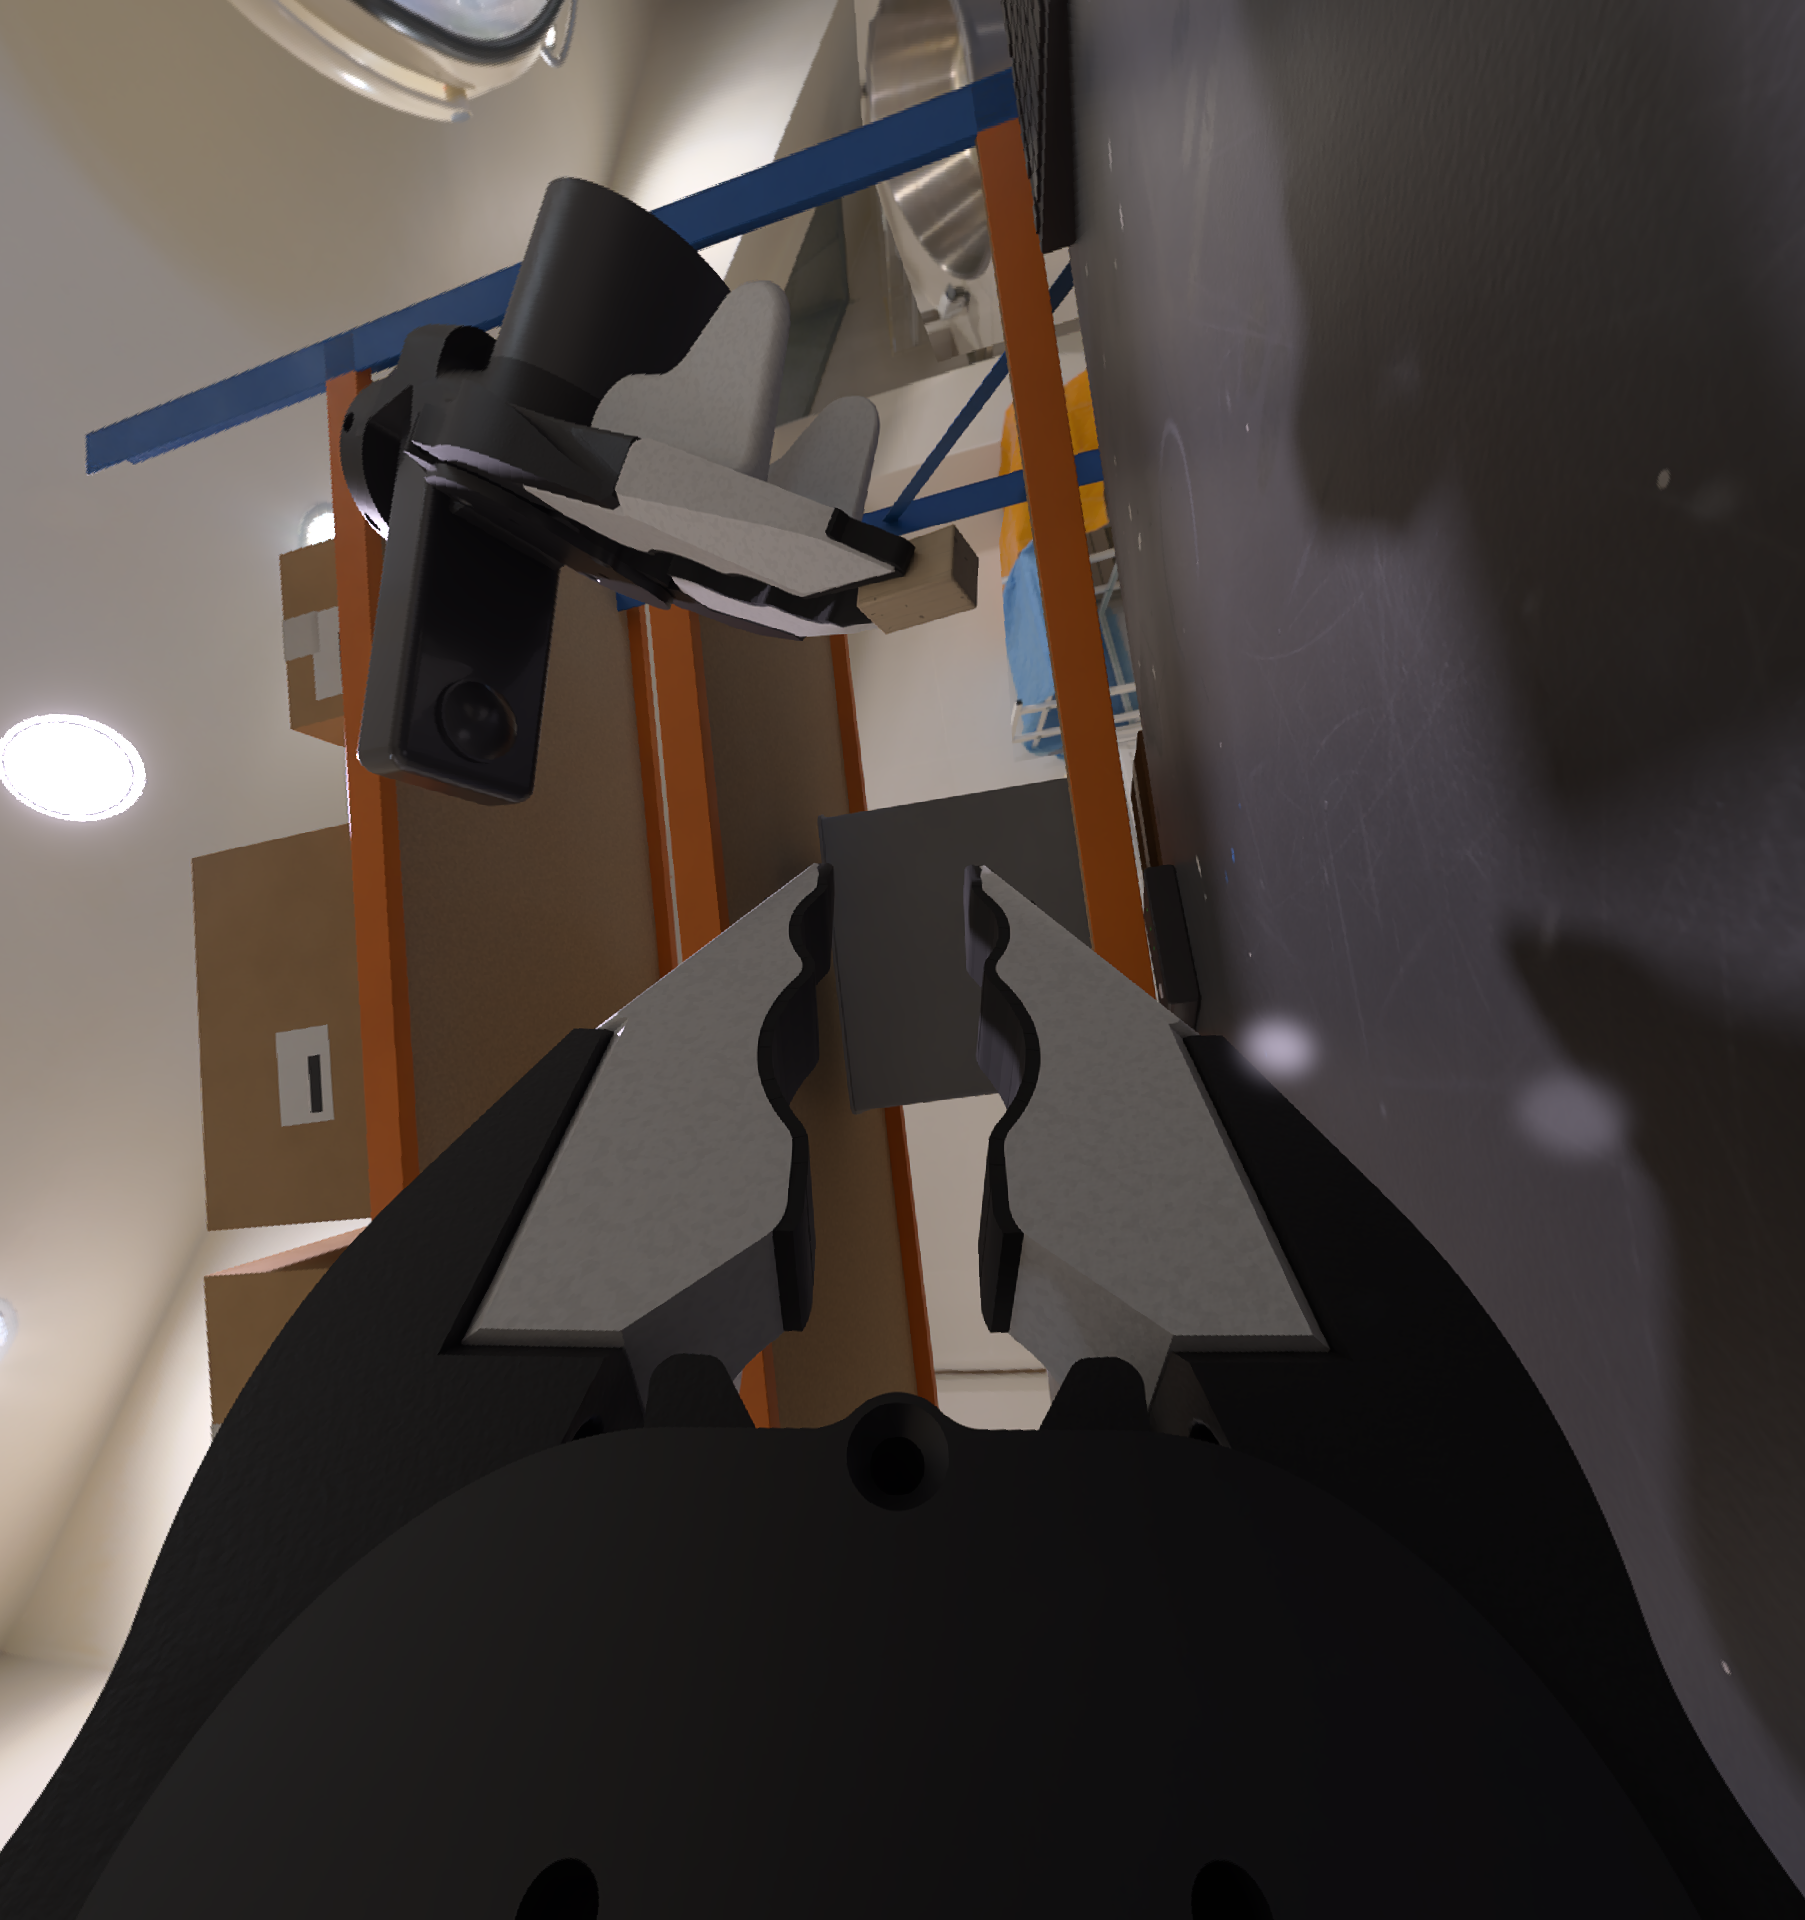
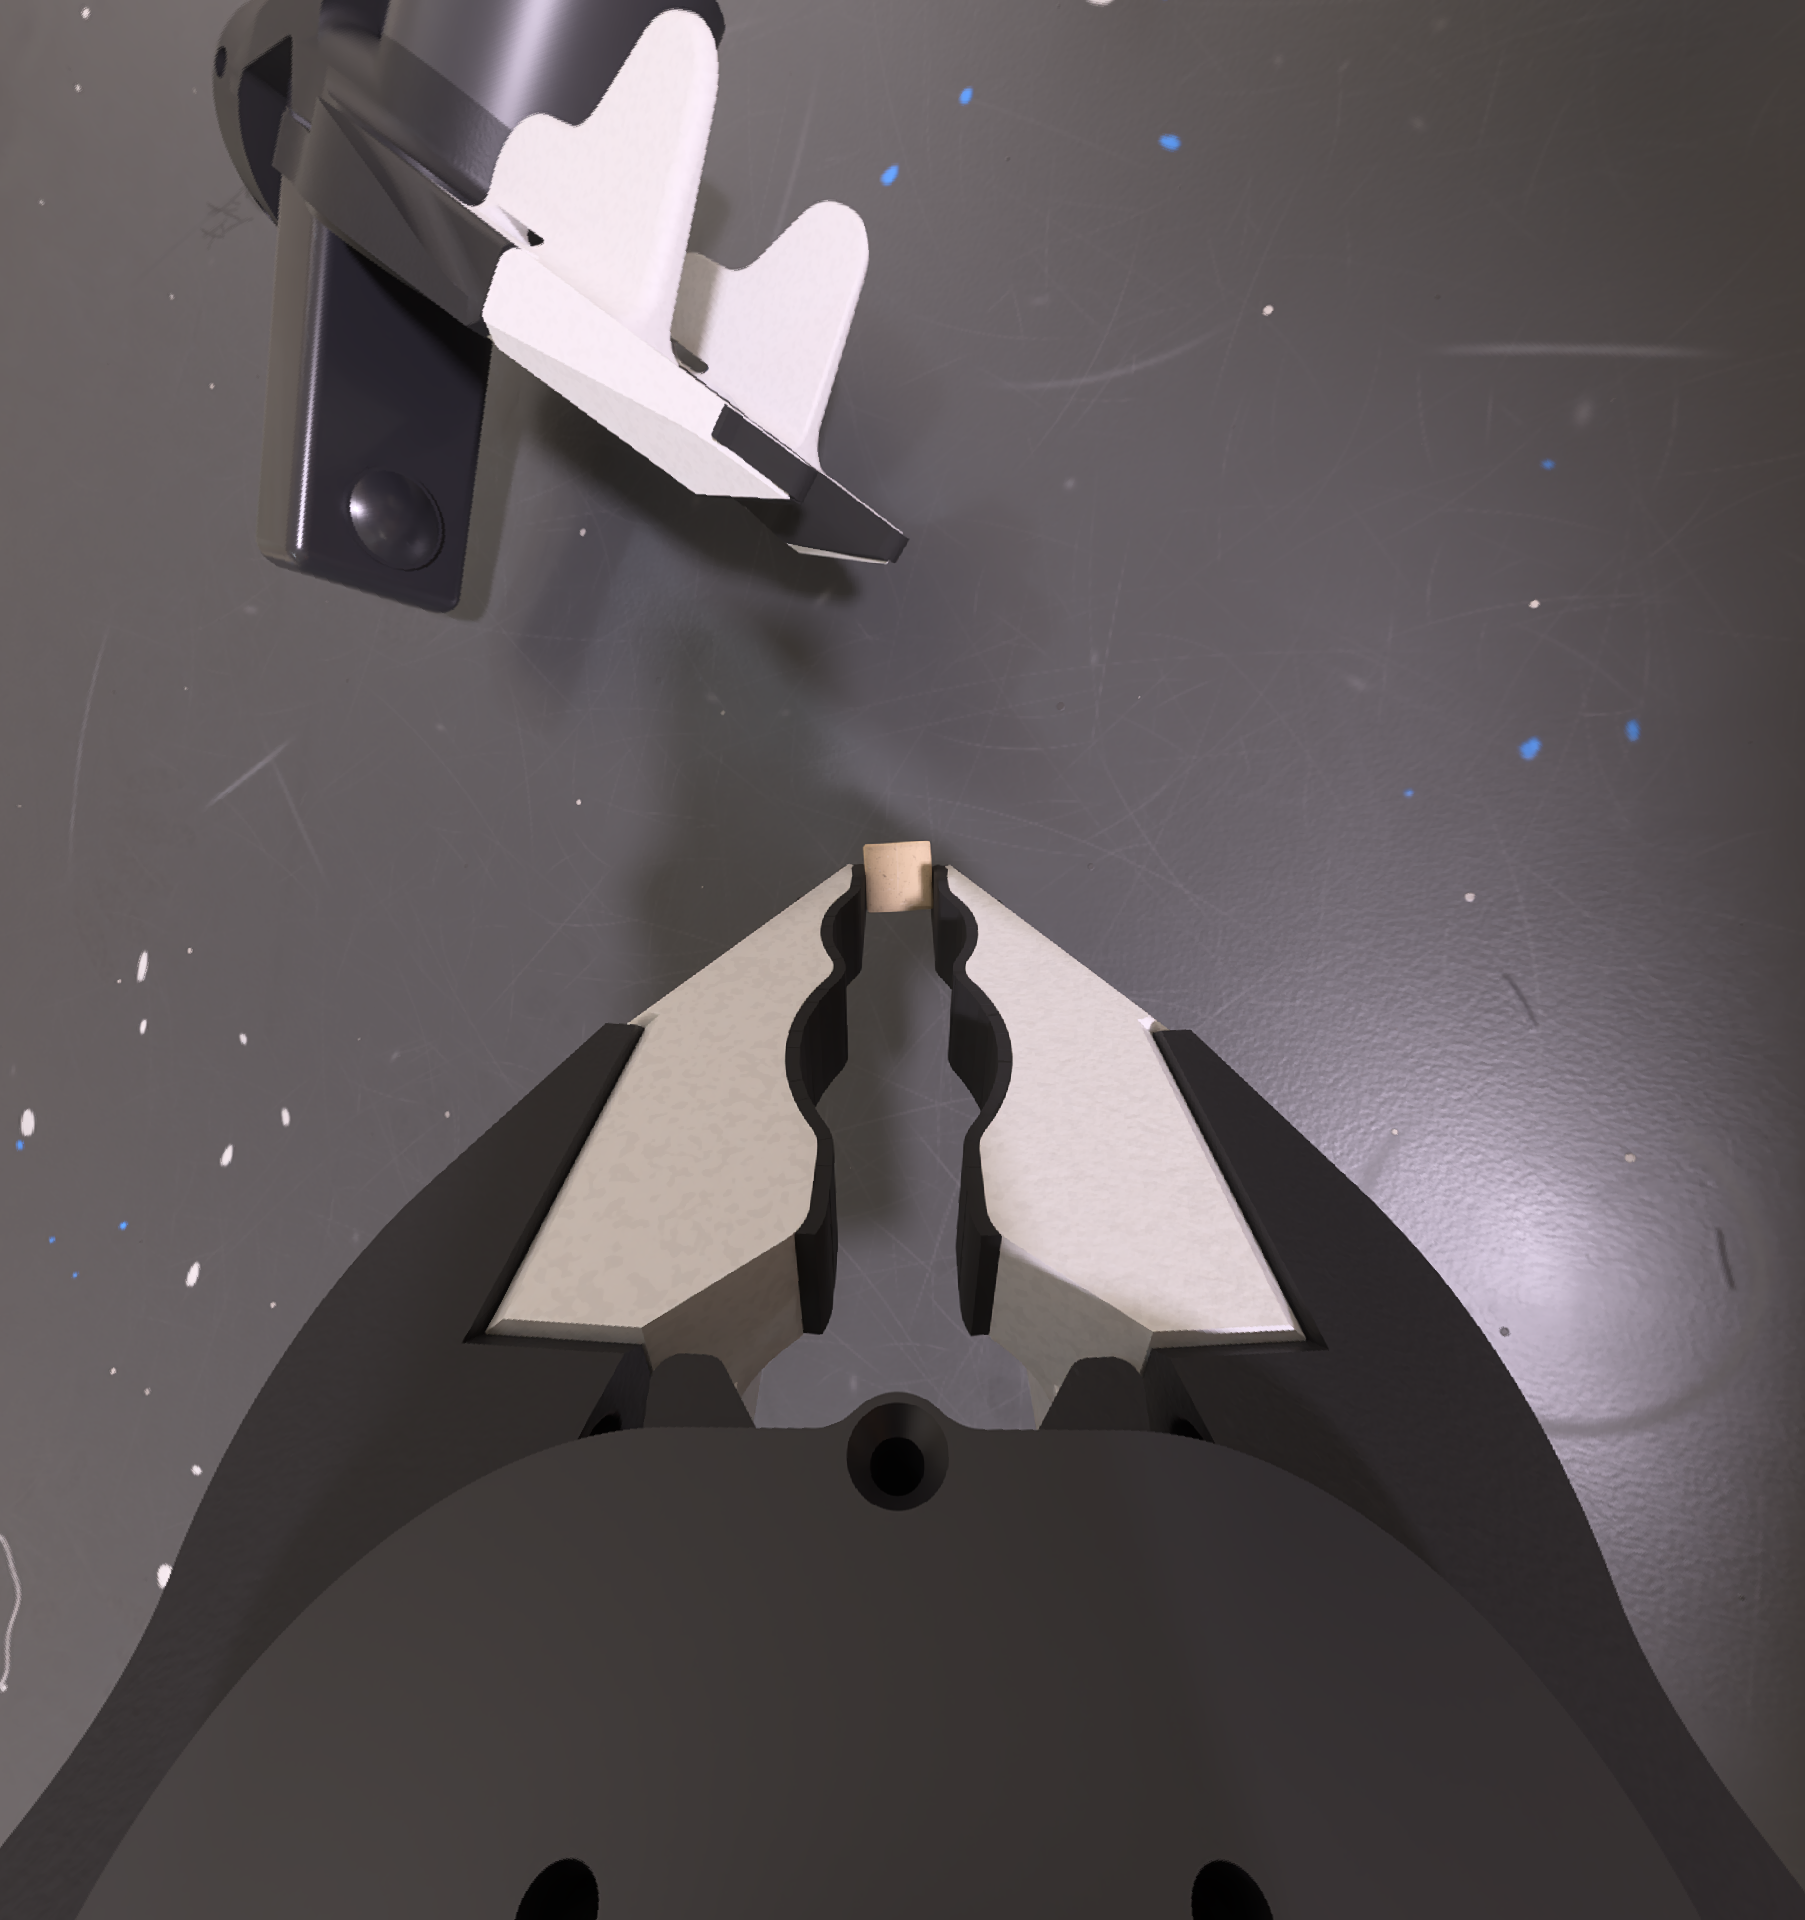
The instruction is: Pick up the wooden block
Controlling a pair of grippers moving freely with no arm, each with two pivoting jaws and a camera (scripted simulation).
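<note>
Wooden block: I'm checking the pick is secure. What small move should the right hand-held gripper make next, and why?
Probably a slow, short lift straight away from the dark tabletop. The right hand-held gripper pinches the wooden block only at its fingertips, so a gentle move tests the grip. The left hand-held gripper is open and holds nothing.

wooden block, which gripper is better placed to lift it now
Right. The right gripper is shut on the wooden block at its fingertips; the left gripper is open, holding nothing, apart from it.

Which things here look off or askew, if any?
Only the grip looks marginal: the right hand-held gripper pinches the wooden block at its very fingertips, most of the block sticking out beyond them. Left hand-held gripper is open and empty. The dark table shows only scratches and paint flecks.
</note>
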